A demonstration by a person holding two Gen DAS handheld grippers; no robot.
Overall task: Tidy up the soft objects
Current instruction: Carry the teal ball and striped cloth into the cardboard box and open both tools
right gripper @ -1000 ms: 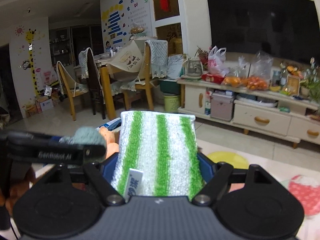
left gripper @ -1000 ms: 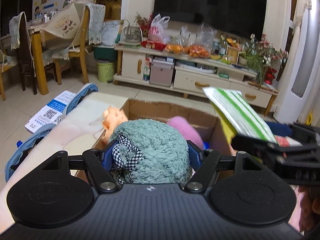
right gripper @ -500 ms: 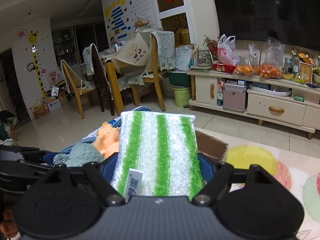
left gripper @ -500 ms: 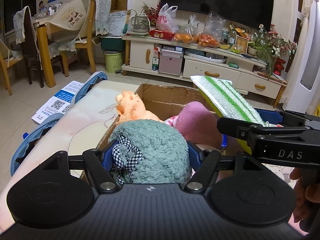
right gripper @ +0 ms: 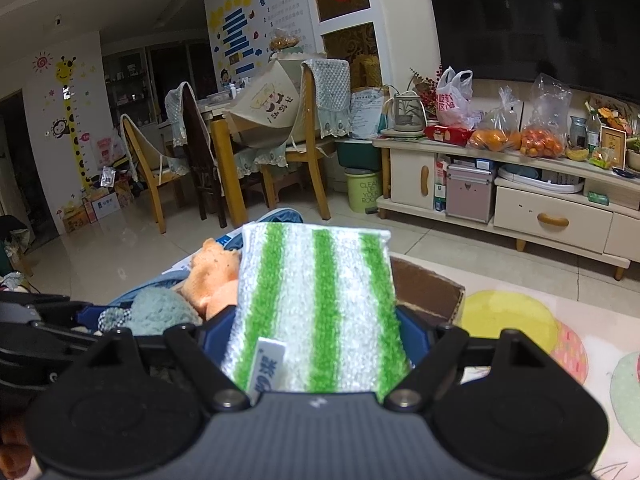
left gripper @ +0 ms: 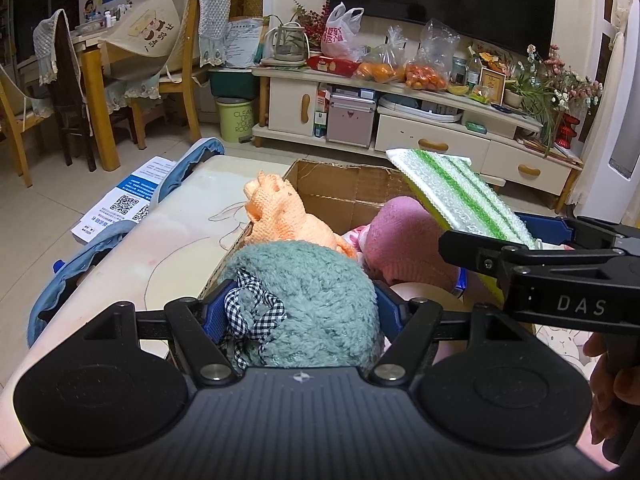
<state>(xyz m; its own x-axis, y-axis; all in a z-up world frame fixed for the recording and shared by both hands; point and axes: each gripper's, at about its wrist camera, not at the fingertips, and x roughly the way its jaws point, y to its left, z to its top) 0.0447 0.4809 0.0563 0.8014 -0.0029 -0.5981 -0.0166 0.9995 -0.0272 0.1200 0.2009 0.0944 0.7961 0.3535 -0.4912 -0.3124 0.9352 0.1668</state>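
Note:
My left gripper (left gripper: 300,304) is shut on a fluffy teal plush (left gripper: 316,296) with a black-and-white checked bow, held over the near left corner of an open cardboard box (left gripper: 340,184). Inside the box lie an orange knitted toy (left gripper: 280,216) and a pink knitted hat (left gripper: 400,236). My right gripper (right gripper: 316,328) is shut on a green-and-white striped sponge cloth (right gripper: 316,304); in the left wrist view the cloth (left gripper: 460,196) tilts over the box's right side. The teal plush (right gripper: 160,312) and orange toy (right gripper: 212,276) also show in the right wrist view.
The box stands on a pale table (left gripper: 160,248) with blue padded edging (left gripper: 80,268). A leaflet (left gripper: 128,200) lies on the floor to the left. A TV cabinet (left gripper: 400,120), a green bin (left gripper: 236,120) and dining chairs (left gripper: 172,72) stand behind.
Both grippers have drawn back and risen a little, so more of the box, orange toy and pink hat show. The striped cloth has shifted right relative to the left gripper. Both grips hold.

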